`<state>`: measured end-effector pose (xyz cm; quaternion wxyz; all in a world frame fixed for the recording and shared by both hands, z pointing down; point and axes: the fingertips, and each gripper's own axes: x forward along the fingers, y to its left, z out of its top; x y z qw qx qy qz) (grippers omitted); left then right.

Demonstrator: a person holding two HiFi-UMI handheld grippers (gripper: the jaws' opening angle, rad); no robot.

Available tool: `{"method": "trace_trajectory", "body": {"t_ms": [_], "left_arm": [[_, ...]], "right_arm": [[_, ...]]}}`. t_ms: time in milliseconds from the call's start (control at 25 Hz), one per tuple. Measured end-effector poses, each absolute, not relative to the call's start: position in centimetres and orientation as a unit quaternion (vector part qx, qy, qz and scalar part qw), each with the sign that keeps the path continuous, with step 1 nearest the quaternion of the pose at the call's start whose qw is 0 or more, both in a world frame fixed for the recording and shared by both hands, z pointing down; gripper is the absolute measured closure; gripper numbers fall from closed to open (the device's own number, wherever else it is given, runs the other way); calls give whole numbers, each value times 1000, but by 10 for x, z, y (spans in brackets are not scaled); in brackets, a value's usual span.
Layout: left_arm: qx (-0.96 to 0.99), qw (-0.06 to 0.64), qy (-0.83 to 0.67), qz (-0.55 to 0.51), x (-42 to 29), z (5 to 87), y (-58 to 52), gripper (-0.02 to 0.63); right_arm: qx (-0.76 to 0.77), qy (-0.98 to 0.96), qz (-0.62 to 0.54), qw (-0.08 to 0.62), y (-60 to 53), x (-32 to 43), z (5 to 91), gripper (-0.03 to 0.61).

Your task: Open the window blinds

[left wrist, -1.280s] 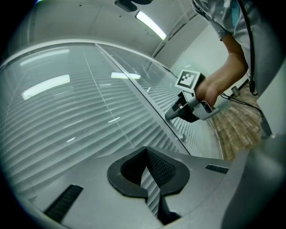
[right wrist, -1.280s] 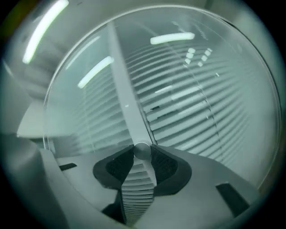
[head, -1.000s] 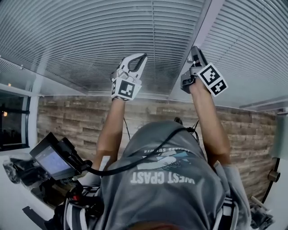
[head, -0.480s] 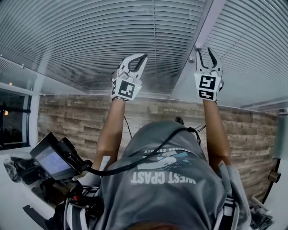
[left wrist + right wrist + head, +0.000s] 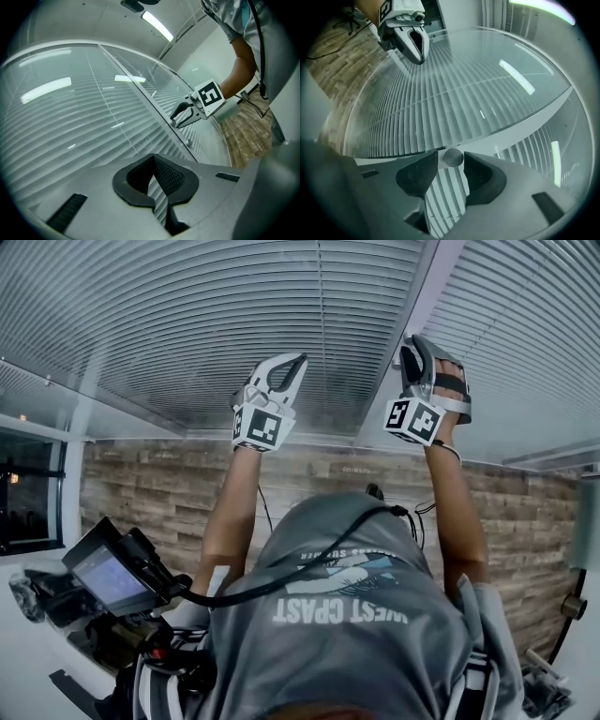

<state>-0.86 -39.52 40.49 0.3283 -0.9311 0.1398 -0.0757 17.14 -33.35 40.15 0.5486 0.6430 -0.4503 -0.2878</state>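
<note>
Blinds (image 5: pixel 187 324) fill the upper half of the head view, their slats shut flat behind glass, and a second set fills the upper right. A white post (image 5: pixel 424 292) parts the two, slanting from the top edge down toward the middle of the frame.

The left gripper (image 5: pixel 298 358) is held up at centre, its jaws closed tip to tip on nothing (its own view shows only slats through the slit between them), and it lies well apart from the post.

The right gripper (image 5: pixel 417 345) is the nearer one, right up against the post. Its jaws have just been opening and now stand apart, one tip on each side of a small round metal knob (image 5: pixel 453 157). The knob sits just beside both tips at lower centre of the right gripper view, with no squeeze on it that I can see.

The knob juts from the post straight toward the gripper, so a close and a twist about that axis would likely tilt the slats.
</note>
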Motion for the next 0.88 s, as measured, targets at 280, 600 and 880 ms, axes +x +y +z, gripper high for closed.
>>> {"method": "trace_trajectory", "body": {"t_ms": [280,600,880], "left_arm": [[-930,329,141,-79,-11,408,-396,611],[-931,326,146,-77,-12,406,-400,611],[-932,328,130,-76,-3,408,-389,610]], "right_arm": [[759,-516,-169,359,-339,182,391,457],[687,-510,280,-435,-328,208,395,457],[788,-603,88,-83,-323,188,394,456]]}}
